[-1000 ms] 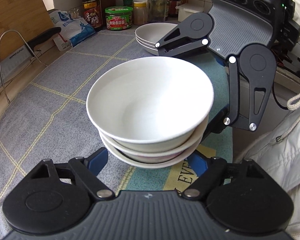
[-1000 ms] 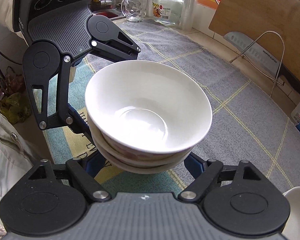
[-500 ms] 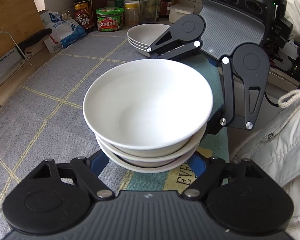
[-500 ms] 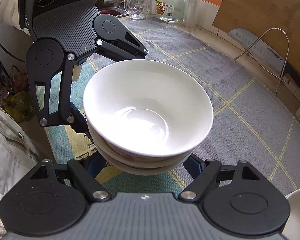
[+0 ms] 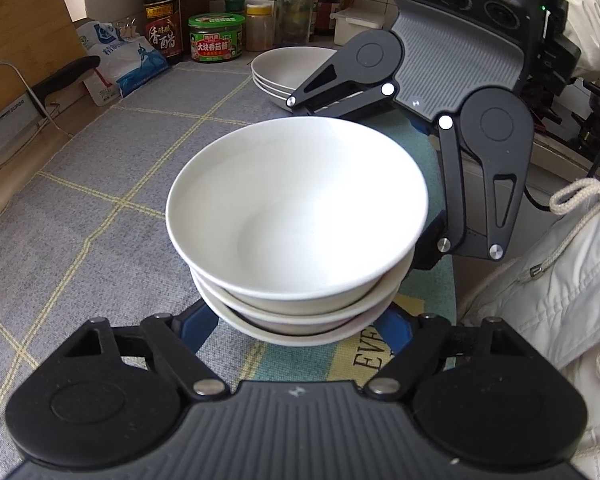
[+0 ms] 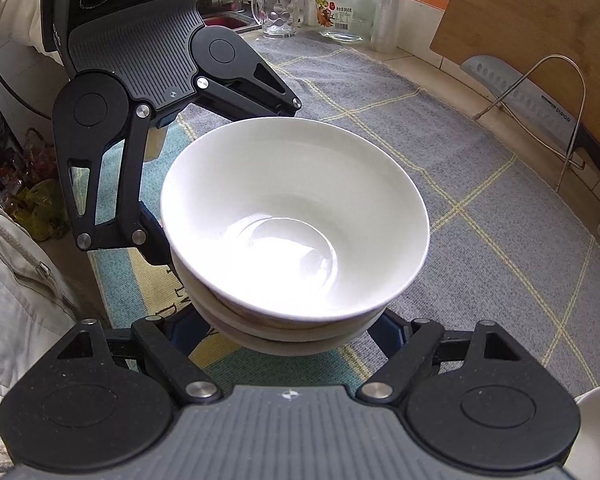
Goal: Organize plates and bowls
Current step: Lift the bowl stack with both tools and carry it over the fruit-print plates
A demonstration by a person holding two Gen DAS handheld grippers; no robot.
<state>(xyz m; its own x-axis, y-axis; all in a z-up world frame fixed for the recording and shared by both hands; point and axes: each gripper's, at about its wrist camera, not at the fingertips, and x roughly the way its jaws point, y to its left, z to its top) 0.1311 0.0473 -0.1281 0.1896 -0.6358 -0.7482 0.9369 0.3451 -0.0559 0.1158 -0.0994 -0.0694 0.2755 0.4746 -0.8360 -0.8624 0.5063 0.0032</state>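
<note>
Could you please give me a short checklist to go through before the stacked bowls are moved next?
1. Bowl stack nested, three bowls: ok.
2. Left tongs straddle the lowest bowl: ok.
3. Right tongs straddle it from the opposite side: ok.
4. Firm grip on that bowl: cannot tell, the contact is hidden under the stack.
5. Stack lifted clear of the mat: cannot tell.
6. Other dish stack at the back has an empty top dish: ok.
</note>
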